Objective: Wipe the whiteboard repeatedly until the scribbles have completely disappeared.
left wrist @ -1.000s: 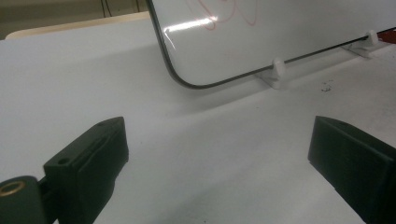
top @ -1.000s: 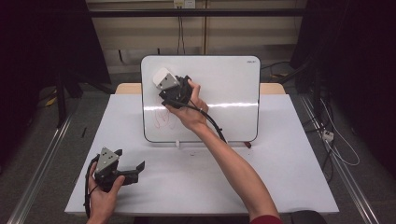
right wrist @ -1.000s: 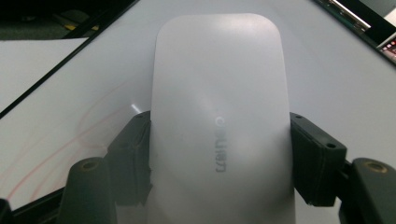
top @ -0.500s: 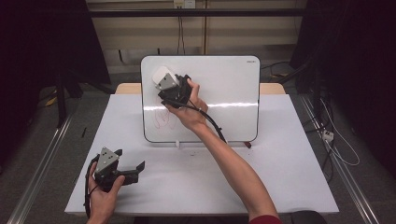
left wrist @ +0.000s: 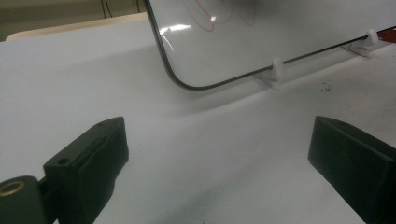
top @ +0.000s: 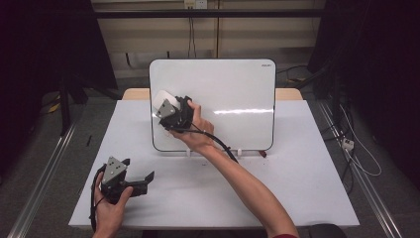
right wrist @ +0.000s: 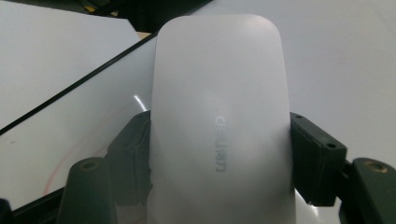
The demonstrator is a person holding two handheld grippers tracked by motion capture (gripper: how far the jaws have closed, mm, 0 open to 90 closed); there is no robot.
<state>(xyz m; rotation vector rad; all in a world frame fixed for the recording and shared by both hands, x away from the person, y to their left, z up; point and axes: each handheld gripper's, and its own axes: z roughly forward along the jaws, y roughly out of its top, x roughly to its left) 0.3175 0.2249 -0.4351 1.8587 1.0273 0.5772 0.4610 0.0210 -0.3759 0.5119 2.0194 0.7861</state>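
My right jaws are clamping a white eraser (right wrist: 219, 130) marked "deli" against the whiteboard (top: 233, 94), while my left gripper (top: 141, 182) is resting wide open on the table (top: 297, 188).

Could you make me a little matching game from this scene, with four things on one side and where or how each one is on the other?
Things:
1. eraser
2. whiteboard
3. left gripper
4. red scribble

States:
A. jaws wide apart, nothing between them, low over the white table
B. standing in small white clips
C. clamped between the jaws of the right gripper, against the board
D. drawn on the board's lower left part

Pairs: 1-C, 2-B, 3-A, 4-D
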